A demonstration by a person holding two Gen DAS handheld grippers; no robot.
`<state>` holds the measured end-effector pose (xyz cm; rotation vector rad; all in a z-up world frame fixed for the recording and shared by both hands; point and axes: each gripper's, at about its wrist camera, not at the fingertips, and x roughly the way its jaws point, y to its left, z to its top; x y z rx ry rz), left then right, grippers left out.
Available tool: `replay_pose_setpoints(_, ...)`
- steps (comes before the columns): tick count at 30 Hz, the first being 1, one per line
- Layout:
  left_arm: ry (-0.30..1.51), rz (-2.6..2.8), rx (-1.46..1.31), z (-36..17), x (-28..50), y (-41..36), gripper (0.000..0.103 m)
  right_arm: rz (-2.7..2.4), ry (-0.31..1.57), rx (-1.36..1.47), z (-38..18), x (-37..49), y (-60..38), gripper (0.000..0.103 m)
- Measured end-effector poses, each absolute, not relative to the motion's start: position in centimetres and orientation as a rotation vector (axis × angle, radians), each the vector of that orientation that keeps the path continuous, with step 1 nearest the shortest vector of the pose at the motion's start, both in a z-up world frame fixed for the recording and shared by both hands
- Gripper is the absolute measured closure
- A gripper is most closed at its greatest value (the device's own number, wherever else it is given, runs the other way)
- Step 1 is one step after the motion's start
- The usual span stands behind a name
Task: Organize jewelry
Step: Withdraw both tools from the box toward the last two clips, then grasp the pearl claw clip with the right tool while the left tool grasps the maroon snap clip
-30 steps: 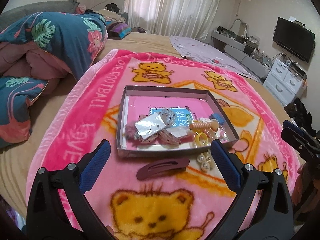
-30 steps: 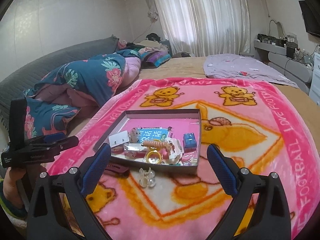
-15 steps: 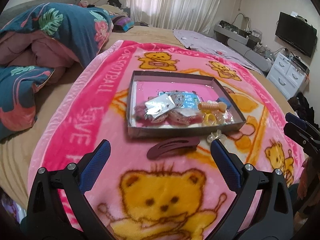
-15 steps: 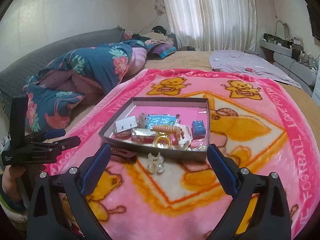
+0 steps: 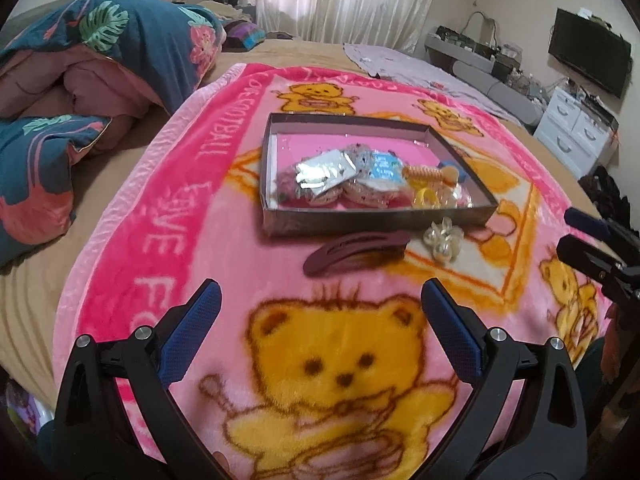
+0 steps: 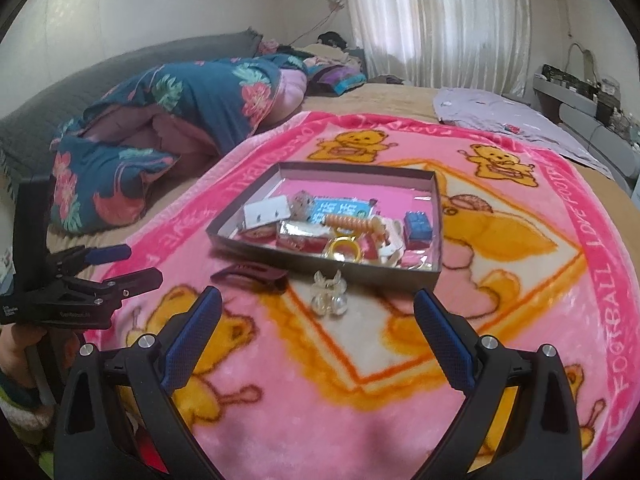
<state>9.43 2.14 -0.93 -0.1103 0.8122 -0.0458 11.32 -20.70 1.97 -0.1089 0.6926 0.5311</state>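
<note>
On pink blanket (image 5: 168, 216), one tray (image 5: 372, 222), one maroon clip (image 5: 356, 252), one pearl clip (image 5: 442, 240), both grippers (image 5: 320, 308) (image 6: 316, 312) released.

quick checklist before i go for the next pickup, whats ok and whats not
1. Left tool open and empty: ok.
2. Right tool open and empty: ok.
3. Hair clip lies flat on the blanket, outside the box, nothing over it: ok.
4. Pearl clip also outside the box, apart from the hair clip: ok.
5. Free room in the box: ok at its far end; the near end is crowded.
6. Tools apart from each other: ok.
</note>
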Motion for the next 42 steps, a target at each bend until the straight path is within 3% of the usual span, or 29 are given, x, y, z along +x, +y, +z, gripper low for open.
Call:
replay_pose_setpoints(20,0.898,-0.029,-0.108,-5.6,11.1,3.0,0.009,0.510,0.815,-0.179,-3.6,14.8,-18.6,0.009)
replay_pose_setpoints(33,0.907,-0.073,-0.032,-6.9,15.7,1.3,0.010,0.520,0.935,-0.210,-7.6,20.3,-16.2,0.041)
replay_pose_setpoints(36,0.908,-0.086,0.001,-7.2,16.8,0.8,0.010,0.544,0.968,-0.166,-8.2,21.0,-16.6,0.065)
replay_pose_setpoints(42,0.911,-0.117,0.074,-7.9,18.2,-0.5,0.011,0.547,0.981,-0.079,-7.7,21.5,-18.0,0.066)
